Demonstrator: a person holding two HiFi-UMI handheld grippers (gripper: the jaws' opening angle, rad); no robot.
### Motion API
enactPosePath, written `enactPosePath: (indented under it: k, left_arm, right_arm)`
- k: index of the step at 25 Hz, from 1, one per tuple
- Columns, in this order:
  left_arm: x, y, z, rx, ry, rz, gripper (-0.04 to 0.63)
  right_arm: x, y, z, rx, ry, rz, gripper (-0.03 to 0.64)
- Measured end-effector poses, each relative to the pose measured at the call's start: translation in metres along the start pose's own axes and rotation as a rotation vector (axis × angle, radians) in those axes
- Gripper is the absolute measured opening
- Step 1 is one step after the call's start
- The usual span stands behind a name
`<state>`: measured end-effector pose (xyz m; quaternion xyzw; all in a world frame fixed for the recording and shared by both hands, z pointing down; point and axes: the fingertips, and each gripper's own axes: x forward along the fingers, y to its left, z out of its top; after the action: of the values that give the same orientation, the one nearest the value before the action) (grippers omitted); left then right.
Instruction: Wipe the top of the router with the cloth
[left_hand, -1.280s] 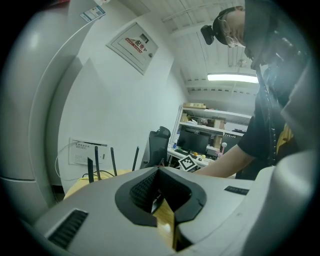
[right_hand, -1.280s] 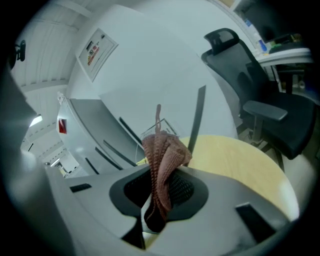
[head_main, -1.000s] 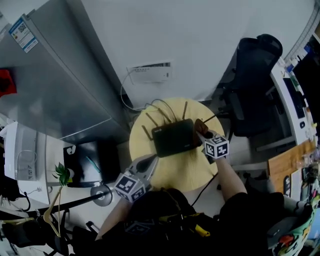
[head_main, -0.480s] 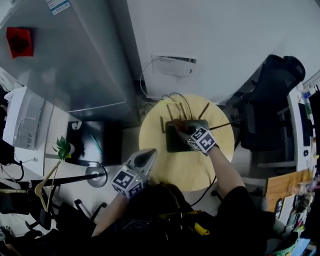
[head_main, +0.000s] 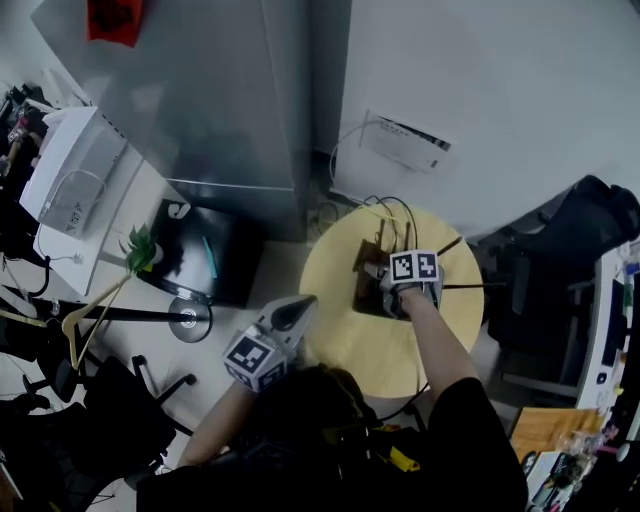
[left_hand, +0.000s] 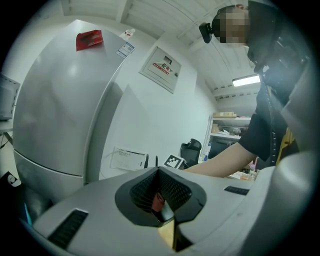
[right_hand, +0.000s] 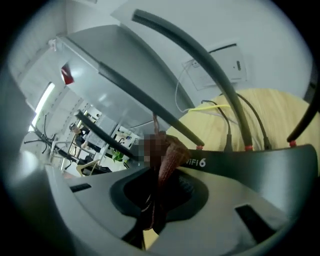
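**A:** Since a second ago the right gripper (head_main: 386, 292) has swept across the router (head_main: 366, 298), from its right end toward the side where the antennas (right_hand: 200, 57) rise. Where's the cloth?

**B:** It's clamped between that gripper's jaws. The brown cloth (right_hand: 168, 154) is bunched, and its free end pokes past the tips and seems to rest on the router's top by the printed edge. The router sits toward the back of the round table (head_main: 345, 350).

**A:** And the left gripper (head_main: 297, 309)?

**B:** Its jaws are closed on nothing. It hangs just off the table's left rim, well apart from the router.

**A:** How would you do the wiping well?

**B:** I'd keep the grip tight and the tips low, so the cloth rubs the lid and the plastic doesn't. Press lightly, because nothing steadies the router and it could slide. Use flat, overlapping passes.

**A:** Is there room to move?

**B:** It's tight at the back. The antennas stand close around the cloth, and cables (right_hand: 226, 115) trail behind them, so I'd stop short there rather than snag one. The front of the table is bare wood, so strokes pulled that way run free. The fridge (head_main: 200, 100) and chair (head_main: 590, 230) stand well clear.
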<state>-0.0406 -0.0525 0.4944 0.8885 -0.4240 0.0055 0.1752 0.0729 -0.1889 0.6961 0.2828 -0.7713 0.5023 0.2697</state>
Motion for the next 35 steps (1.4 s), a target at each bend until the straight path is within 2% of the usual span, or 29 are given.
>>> enactPosePath:
  k: [4,6,9,15,26,32,35]
  left_arm:
    - [0.006,-0.002,0.002,0.010,0.015,-0.021,-0.008]
    - [0.011,-0.006,0.000,0.006,0.033,-0.035,-0.008]
    - [0.019,-0.011,-0.001,0.012,0.046,-0.058,-0.008]
    - [0.031,-0.020,-0.003,0.028,0.066,-0.102,-0.008]
    - [0.043,-0.025,-0.004,0.028,0.077,-0.152,-0.008]
    - [0.048,-0.028,-0.006,0.025,0.078,-0.177,-0.008]
    - [0.050,-0.027,-0.004,0.031,0.075,-0.182,-0.008]
  right_arm:
    - [0.007,-0.002,-0.001,0.061,0.002,0.001,0.061]
    - [0.008,-0.009,-0.006,0.056,0.006,-0.045,0.061]
    - [0.008,-0.020,-0.010,-0.018,0.025,-0.156,0.063]
    - [-0.003,-0.037,-0.014,-0.146,0.065,-0.280,0.064]
    - [-0.046,-0.087,-0.024,-0.091,0.022,-0.377,0.064]
    - [-0.073,-0.113,-0.034,-0.135,0.047,-0.468,0.064]
    - [-0.086,-0.126,-0.036,-0.119,0.039,-0.499,0.064]
